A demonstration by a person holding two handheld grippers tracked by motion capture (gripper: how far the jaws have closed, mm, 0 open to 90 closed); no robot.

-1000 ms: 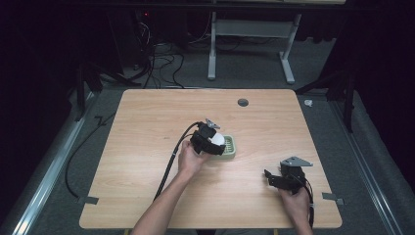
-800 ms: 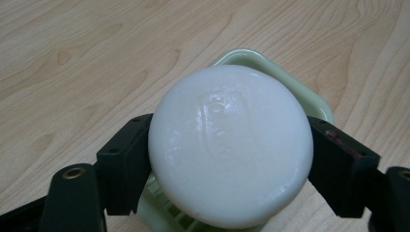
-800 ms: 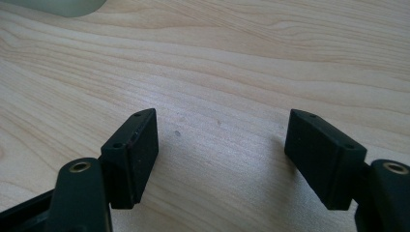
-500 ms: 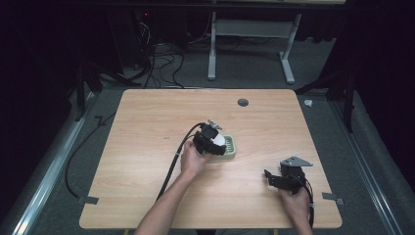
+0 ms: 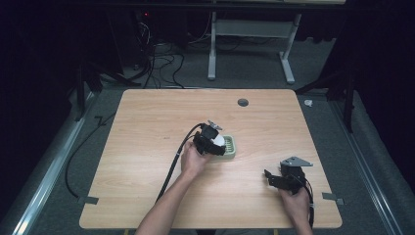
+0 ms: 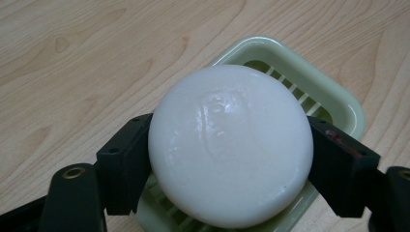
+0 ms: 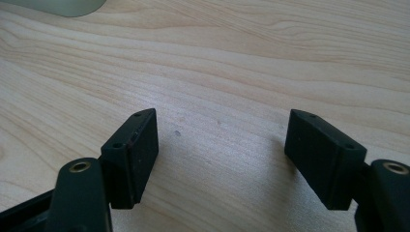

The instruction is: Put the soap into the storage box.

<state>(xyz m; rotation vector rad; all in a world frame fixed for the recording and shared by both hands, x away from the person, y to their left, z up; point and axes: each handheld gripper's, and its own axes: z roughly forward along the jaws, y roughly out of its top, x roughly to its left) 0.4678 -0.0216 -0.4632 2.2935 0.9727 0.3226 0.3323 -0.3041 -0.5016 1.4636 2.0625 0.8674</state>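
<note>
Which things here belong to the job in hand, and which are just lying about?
In the job:
- white soap bar, clamped by the left gripper
- green soap dish right beneath the soap bar

Not in use:
- right gripper, open over bare wooden table
- round grommet hole near the table's far edge
- cables and a white desk frame on the floor beyond

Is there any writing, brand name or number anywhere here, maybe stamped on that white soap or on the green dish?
No readable text anywhere.
Round white soap bar: a faint raised emblem on top, too soft to read.
Pale green slotted soap dish: no marking visible.
Left gripper, shut on the soap: a reddish smear on one jaw, not lettering.
Light wooden table: only wood grain.
</note>
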